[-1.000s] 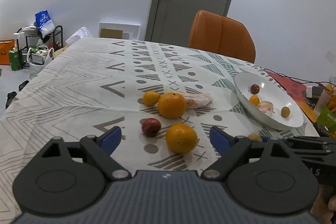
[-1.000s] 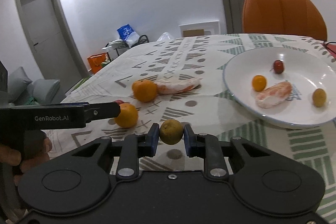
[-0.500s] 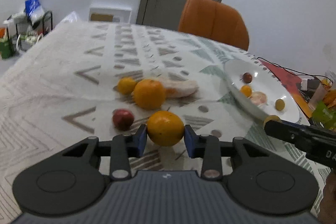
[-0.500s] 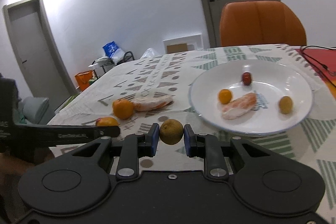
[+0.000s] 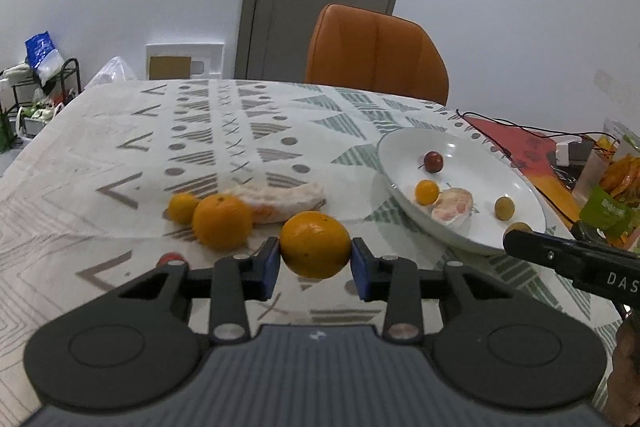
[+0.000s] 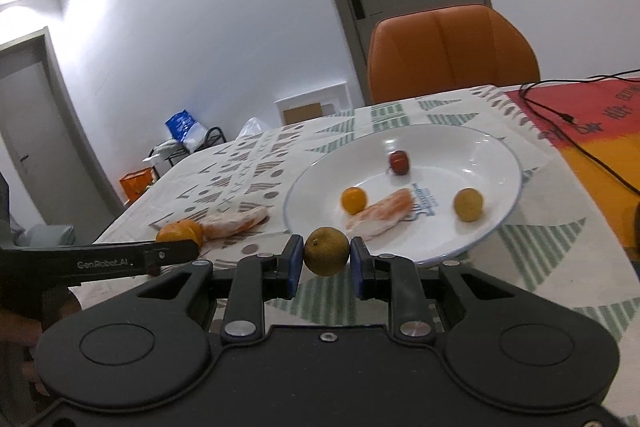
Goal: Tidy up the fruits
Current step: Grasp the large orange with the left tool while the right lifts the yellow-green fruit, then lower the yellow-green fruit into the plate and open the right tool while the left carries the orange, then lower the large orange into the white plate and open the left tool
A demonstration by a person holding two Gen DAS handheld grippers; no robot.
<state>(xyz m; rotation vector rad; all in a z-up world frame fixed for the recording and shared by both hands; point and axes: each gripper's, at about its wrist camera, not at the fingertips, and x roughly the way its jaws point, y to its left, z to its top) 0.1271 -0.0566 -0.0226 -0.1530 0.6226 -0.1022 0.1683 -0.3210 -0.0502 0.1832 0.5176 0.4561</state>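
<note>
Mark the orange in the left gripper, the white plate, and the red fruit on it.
orange (image 5: 315, 245), left wrist view, middle of its front.
white plate (image 6: 500, 155), right wrist view, bare inner wall at right.
red fruit (image 6: 399, 162), right wrist view, its centre.

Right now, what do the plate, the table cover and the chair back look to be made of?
Plate: probably glazed ceramic; white, glossy, with bright highlights and a thin blue rim line.
Table cover: looks like matte woven cloth, printed with grey and green shapes; it creases softly at the edges.
Chair back: orange leather or faux leather, smooth with a slight sheen and stitched panels.
</note>
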